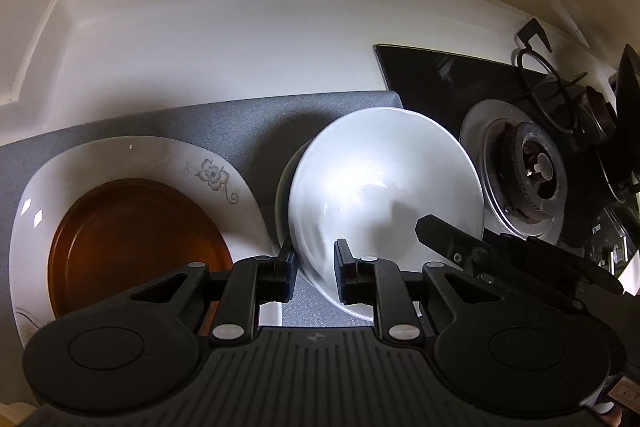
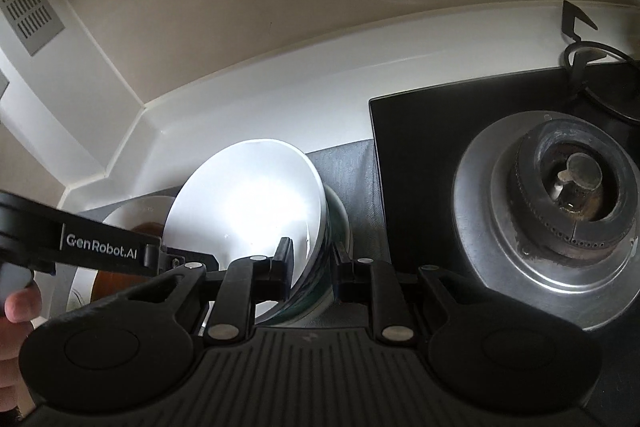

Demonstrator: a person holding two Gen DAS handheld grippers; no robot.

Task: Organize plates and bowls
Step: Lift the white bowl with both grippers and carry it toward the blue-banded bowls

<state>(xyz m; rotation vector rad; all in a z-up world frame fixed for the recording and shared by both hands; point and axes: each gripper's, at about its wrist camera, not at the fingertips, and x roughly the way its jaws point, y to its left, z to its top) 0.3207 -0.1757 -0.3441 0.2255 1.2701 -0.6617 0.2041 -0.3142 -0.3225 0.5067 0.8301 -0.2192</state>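
Worktop: we find a white counter (image 1: 224,39) with a raised back edge, smooth and hard.
Hob: black glass gas hob (image 1: 436,75) at the right, 1 steel burner (image 2: 560,187) bare.
Mat: grey woven cloth mat (image 1: 224,123) under the crockery, soft, lying flat.
Floral plate: wide white plate (image 1: 132,159) with a grey flower print, on the mat at the left; 1 amber glass dish (image 1: 136,239) rests in its well.
White bowl: glossy white bowl (image 1: 380,183), tilted, nested in a second bowl with a dark green pattern (image 2: 320,275), between plate and hob.
Handling: we judge the bowl stiff, brittle and slippery, moderately light; the thin rim is the sound place to pinch, both sides together.
Left gripper: left gripper (image 1: 314,263) closed on the white bowl's near rim.
Right gripper: right gripper (image 2: 310,263) clamped across both bowls' rims on the hob side.
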